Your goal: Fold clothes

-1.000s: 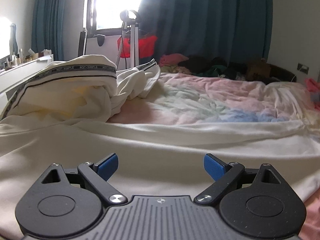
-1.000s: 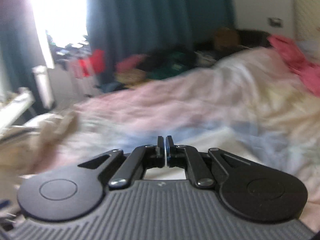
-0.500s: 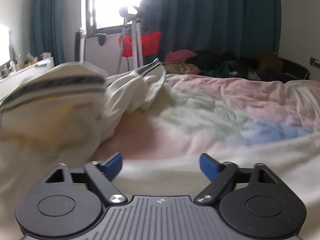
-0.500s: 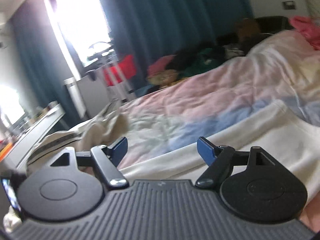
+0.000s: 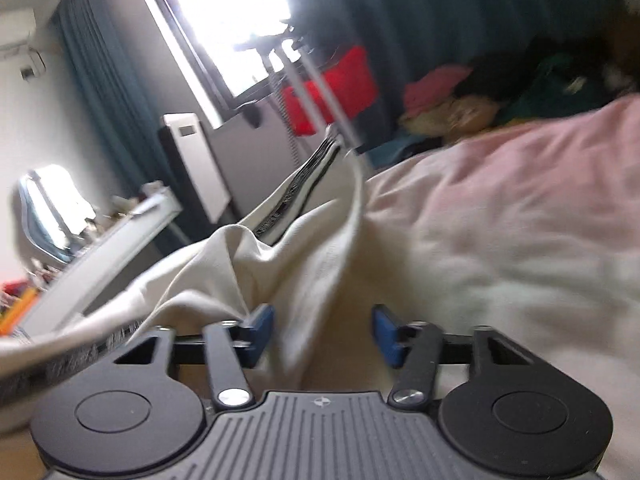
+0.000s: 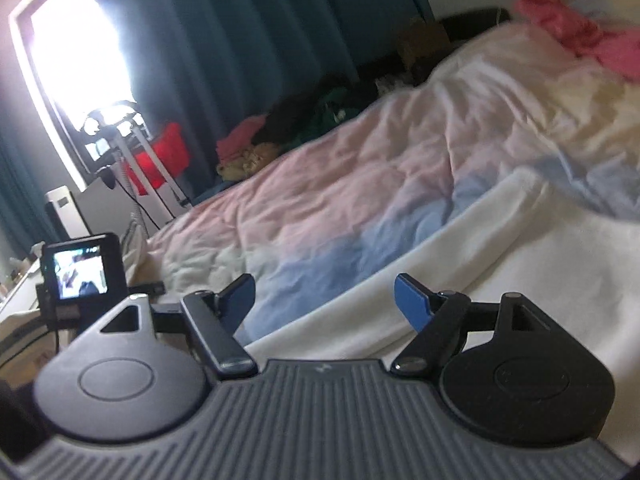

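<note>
Landmark: the bed duvet (image 6: 360, 184), pastel pink with a blue patch, wrinkled – all places below are given relative to it.
Cream garment: it (image 5: 304, 264) lies bunched on the near left part of the duvet, with a dark striped band (image 5: 296, 188) running along its raised edge toward the window side. In the right wrist view a flat cream part (image 6: 500, 248) is spread over the near edge of the duvet, below the blue patch.
Left gripper: it (image 5: 323, 334) is low over the crumpled folds at the left end of the duvet. Its jaws are closing, with a fold of the cream cloth between the blue pads (image 5: 262, 326) – the pads do not press on it.
Right gripper: it (image 6: 330, 300) hovers above the flat cream part, fingers apart, holding nothing.
Beyond the duvet: a pile of clothes (image 6: 296, 128) at the far side, dark teal curtains (image 6: 240, 40) and a bright window (image 6: 76, 52).
</note>
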